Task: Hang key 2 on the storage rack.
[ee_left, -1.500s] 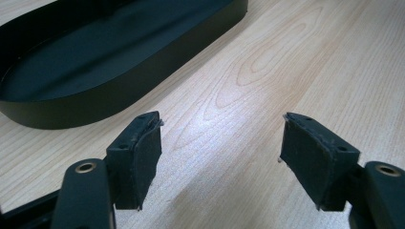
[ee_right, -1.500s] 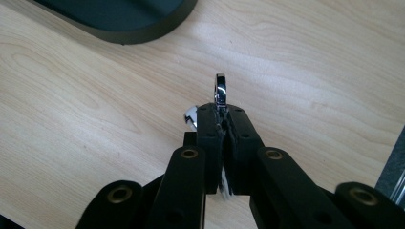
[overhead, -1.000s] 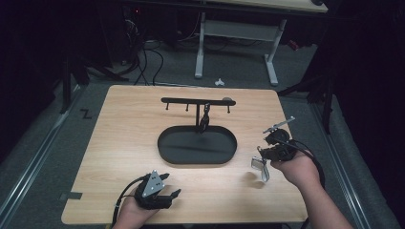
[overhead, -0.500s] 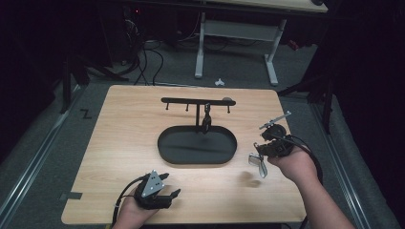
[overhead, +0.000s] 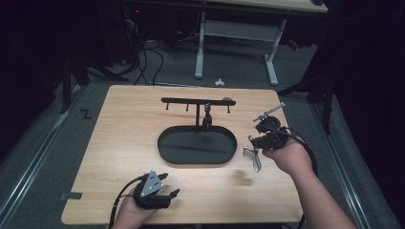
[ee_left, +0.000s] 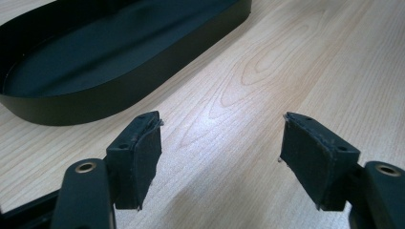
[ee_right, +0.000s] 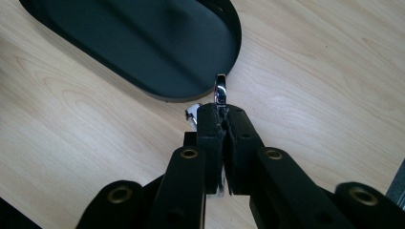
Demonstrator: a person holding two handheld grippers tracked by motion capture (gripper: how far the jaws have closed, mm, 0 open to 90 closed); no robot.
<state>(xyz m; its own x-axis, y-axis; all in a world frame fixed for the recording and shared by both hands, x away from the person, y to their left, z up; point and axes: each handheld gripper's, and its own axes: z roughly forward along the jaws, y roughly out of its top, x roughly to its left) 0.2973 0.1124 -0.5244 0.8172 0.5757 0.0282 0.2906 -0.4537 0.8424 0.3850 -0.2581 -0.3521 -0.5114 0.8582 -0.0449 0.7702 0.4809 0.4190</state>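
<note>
My right gripper (overhead: 251, 146) hangs over the table's right side, just right of the black oval tray (overhead: 197, 162). It is shut on a small shiny metal piece (overhead: 252, 158) that dangles below it, off the wood. In the right gripper view the jaws are pressed together (ee_right: 224, 112) and a chrome loop of the metal piece (ee_right: 220, 89) sticks out beyond them, near the tray's rim (ee_right: 234, 52). My left gripper (overhead: 170, 185) rests at the front edge, open and holding nothing. Its pads (ee_left: 143, 152) stand wide apart over bare wood, with the tray's wall (ee_left: 95, 98) ahead.
A black T-shaped rack (overhead: 198, 101) with small hooks stands at the tray's far side, and a small dark item (overhead: 207, 118) hangs from it. Beyond the wooden table (overhead: 119, 138) are a dark floor, cables and a white table frame (overhead: 267, 57).
The right hand has risen a little and drifted left toward the tray, still gripping the metal piece. The left hand has stayed put.
</note>
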